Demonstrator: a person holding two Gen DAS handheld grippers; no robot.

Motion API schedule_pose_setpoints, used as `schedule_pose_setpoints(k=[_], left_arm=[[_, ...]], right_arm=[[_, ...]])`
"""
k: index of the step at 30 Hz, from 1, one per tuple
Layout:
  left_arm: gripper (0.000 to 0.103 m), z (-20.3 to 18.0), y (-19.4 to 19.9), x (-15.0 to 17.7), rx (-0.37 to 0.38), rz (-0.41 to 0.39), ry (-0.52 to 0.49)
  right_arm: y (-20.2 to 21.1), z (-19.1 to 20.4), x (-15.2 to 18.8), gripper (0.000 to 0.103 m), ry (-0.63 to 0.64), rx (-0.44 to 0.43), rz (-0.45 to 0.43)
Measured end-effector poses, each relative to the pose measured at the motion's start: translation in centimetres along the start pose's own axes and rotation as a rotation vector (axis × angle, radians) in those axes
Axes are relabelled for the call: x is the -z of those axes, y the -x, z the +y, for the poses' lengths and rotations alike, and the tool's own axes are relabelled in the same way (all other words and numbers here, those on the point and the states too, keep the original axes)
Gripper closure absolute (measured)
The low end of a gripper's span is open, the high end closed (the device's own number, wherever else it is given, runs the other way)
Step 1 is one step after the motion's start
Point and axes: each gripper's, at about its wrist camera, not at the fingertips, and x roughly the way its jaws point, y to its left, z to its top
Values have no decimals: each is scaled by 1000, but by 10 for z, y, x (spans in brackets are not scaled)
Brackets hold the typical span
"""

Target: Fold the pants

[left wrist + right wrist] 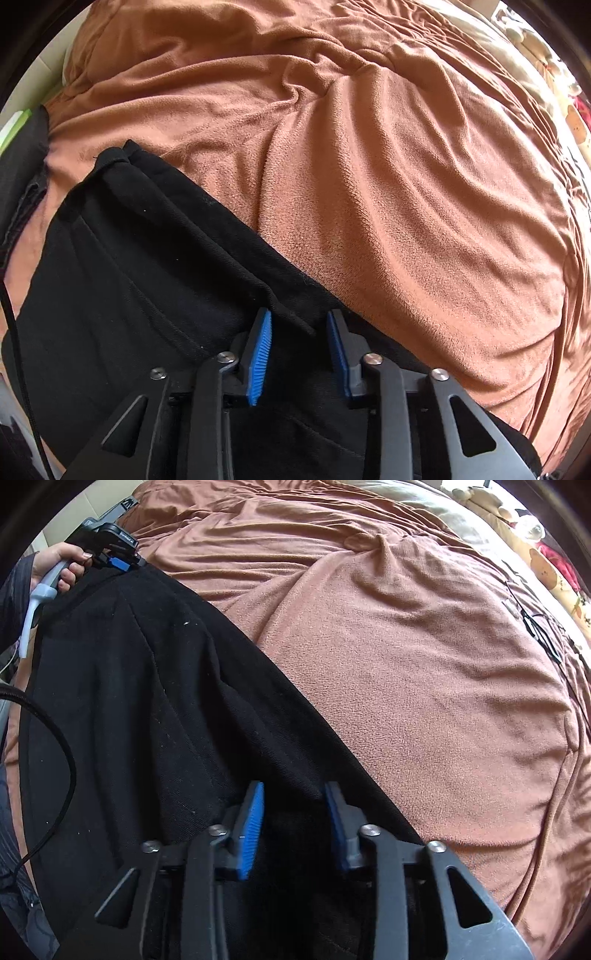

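The black pants lay spread on the brown blanket that covered the bed, along its near edge and toward the near left corner. The rest of the blanket, out to the far edge, was bare and only wrinkled. The cloth formed one long dark band with creases running down its length. Whether the two legs already lay one upon the other could not be told from either view, and neither the waistband nor the hems could be picked out with certainty.

The left gripper pointed steeply down at the long edge of the pants that faced the middle of the bed. Its blue pads stood apart with a raised crease of black cloth between them, not yet pinched. The right gripper was set the same way further along that edge, its jaws open over the cloth and nothing clamped. From the right wrist view the left gripper showed at the far end of the band, with the hand around its grey handle. A black cable looped over the cloth on the near side.

By my judgement the task was at an early stage: the pants had been laid out fairly flat, and both claws were placed at one edge, well apart, ready to take hold. No crosswise fold was visible. Left to do, most likely, were closing on the edge, carrying it over, and folding the band shorter.
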Motion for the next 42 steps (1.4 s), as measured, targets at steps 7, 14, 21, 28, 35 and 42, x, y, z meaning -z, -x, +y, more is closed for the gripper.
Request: schedule_pose_setpoints(k=[7, 14, 21, 28, 35, 42], left_arm=[[102, 22, 14, 4, 112, -57, 47], [102, 30, 29, -3, 169, -105, 68], [102, 31, 14, -13, 164, -84, 75], [98, 27, 3, -7, 148, -90, 48], [42, 19, 15, -9, 206, -98, -12], [28, 28, 41, -1, 236, -157, -48]], right_arm=[[23, 4, 7, 103, -19, 46, -78], [31, 6, 2, 103, -30, 113, -104], [18, 9, -7, 103, -60, 176, -84], [-11, 7, -13, 103, -112, 196, -32], [10, -9, -6, 83, -282, 200, -66], [80, -30, 53, 71, -377, 282, -84]])
